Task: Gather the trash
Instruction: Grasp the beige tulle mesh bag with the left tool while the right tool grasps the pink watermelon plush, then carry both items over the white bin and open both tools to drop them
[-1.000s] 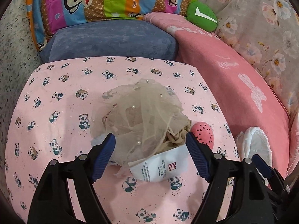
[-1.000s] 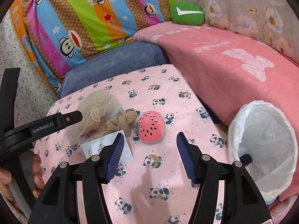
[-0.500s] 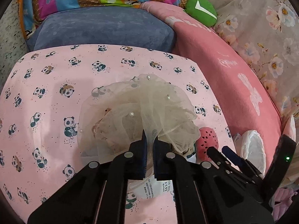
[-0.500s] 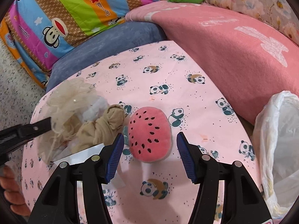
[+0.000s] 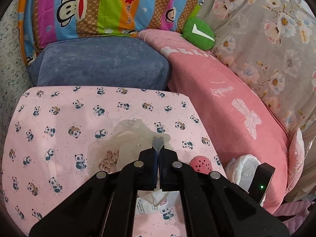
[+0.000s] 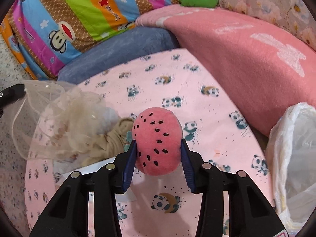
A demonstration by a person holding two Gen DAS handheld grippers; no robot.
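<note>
My left gripper (image 5: 158, 154) is shut on a beige tulle mesh with small pearls (image 5: 130, 138) and holds it raised above the panda-print pink table cover (image 5: 59, 122); the mesh also shows at the left of the right wrist view (image 6: 59, 118). A white printed wrapper (image 5: 152, 205) lies under the left gripper. My right gripper (image 6: 158, 150) has closed around a pink watermelon plush (image 6: 158, 140), blue pads touching both its sides. A knotted tan cloth (image 6: 110, 140) lies beside the plush.
A white trash bag (image 6: 292, 154) stands open at the table's right edge, also seen in the left wrist view (image 5: 244, 169). A pink blanket (image 6: 246, 55), blue cushion (image 5: 102, 63), striped monkey pillow (image 5: 110, 6) and green plush (image 5: 199, 33) lie behind the table.
My left gripper closed on the tulle mesh and lifted it off the table. My right gripper moved forward to the watermelon plush and closed on its sides.
</note>
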